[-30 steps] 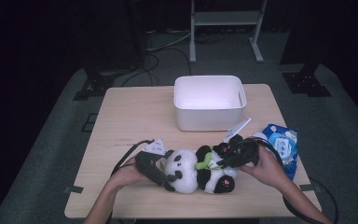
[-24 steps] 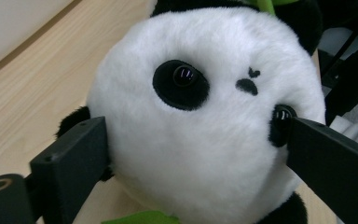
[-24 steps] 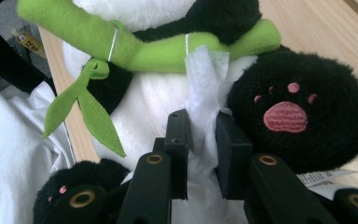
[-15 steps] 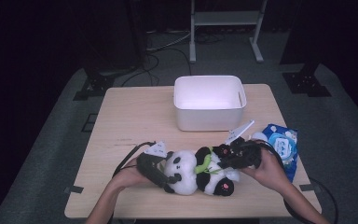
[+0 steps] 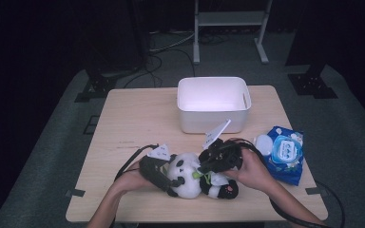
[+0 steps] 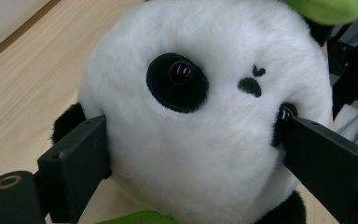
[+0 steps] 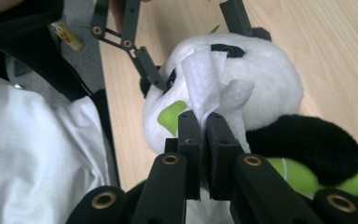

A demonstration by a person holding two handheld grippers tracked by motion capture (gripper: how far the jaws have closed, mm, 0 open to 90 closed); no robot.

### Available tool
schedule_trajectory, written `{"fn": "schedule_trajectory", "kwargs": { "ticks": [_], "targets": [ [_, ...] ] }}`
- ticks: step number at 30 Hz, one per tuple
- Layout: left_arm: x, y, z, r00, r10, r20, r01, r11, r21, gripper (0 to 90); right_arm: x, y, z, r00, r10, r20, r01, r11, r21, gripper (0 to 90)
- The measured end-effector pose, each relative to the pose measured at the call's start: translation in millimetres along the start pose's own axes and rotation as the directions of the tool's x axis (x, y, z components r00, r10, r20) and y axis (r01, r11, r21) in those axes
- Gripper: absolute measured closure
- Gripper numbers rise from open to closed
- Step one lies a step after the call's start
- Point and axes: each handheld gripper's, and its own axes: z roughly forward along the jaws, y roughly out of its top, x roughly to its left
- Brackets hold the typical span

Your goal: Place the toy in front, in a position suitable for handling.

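High view. You had the panda plush (image 5: pixel 190 178) lying on its side near the 6 o'clock edge of the table (image 5: pixel 133 118), its long axis running from 9 to 3 o'clock: head toward your left, feet toward your right. Your left gripper (image 5: pixel 164 176) came in from 9 o'clock and held the head; your right gripper (image 5: pixel 203 169) sat over the body at about 1 o'clock from the head, the closer of the two to the face. The white bin (image 5: pixel 214 103) stood at 12 o'clock from the toy, the blue wipes pack (image 5: pixel 285 154) at 3 o'clock.

Left gripper view. Your jaws stood wide and pressed into either side of the head (image 6: pixel 200 121), one at 8 o'clock and one at 4 o'clock, so the face with its eye patch (image 6: pixel 177 81) looked straight back along the gripper.

Right gripper view. Your jaws had just been closing and met on a white wipe (image 7: pixel 209 88), which stood up between them toward 12 o'clock. The head (image 7: pixel 261 79) lay just beyond the wipe at 12 to 1 o'clock, touching or nearly so; the black arm (image 7: pixel 307 144) lay at 3 o'clock. Judged from this, the next stroke depended on carrying the wipe forward along that 12 o'clock line onto the steadied face.
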Motion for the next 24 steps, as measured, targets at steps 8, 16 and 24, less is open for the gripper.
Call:
{"fn": "schedule_trajectory", "kwargs": {
  "ticks": [8, 16, 24],
  "targets": [
    [0.3, -0.2, -0.1, 1.0, -0.002, 0.001, 0.002, 1.0, 0.0, 8.2, -17.2, -13.8, -11.8, 0.9956, 0.062, 0.071, -0.06, 0.998, -0.028, 85.3],
    [-0.7, 0.4, 0.0, 1.0, -0.001, -0.002, 0.001, 1.0, 0.003, 8.2, -23.4, -46.2, -13.7, 0.9909, 0.127, 0.043, -0.125, 0.991, -0.047, 85.2],
    [-1.3, 1.0, -0.2, 1.0, 0.003, -0.005, -0.003, 0.9999, 0.01, 8.2, -17.6, -36.3, -13.3, 0.9942, 0.104, 0.027, -0.103, 0.993, -0.056, 85.1]
  ]
}}
